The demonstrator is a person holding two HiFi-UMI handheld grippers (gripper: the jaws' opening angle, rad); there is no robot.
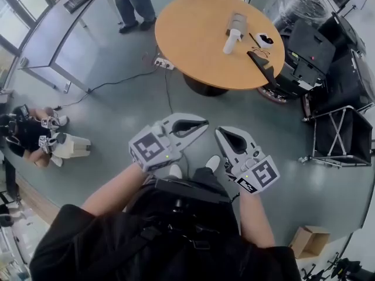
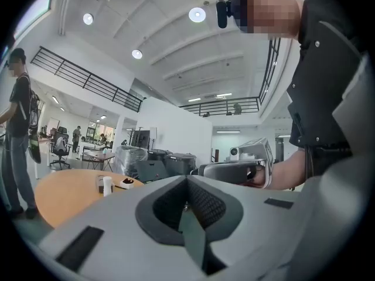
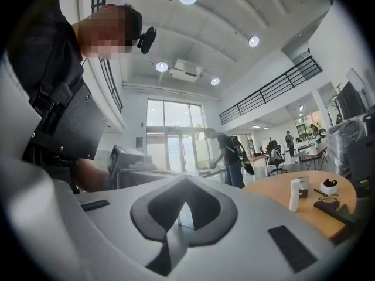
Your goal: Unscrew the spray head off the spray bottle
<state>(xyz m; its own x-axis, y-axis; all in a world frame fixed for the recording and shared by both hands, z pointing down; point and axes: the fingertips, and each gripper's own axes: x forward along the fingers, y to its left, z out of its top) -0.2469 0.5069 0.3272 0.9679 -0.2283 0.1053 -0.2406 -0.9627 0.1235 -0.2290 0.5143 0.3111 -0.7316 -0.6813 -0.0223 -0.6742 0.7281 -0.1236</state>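
Near the person, the grey left gripper (image 1: 202, 123) and grey right gripper (image 1: 218, 132) sit side by side, jaws pressed together, empty. Farther off, the white spray bottle (image 1: 232, 41) stands upright on the round orange table (image 1: 187, 45).

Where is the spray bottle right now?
In the head view, the spray bottle stands on the round table, right of its centre, beside a grey object.

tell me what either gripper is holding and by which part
Nothing is held: the left gripper and right gripper are shut and empty; the white spray bottle stands on the round wooden table.
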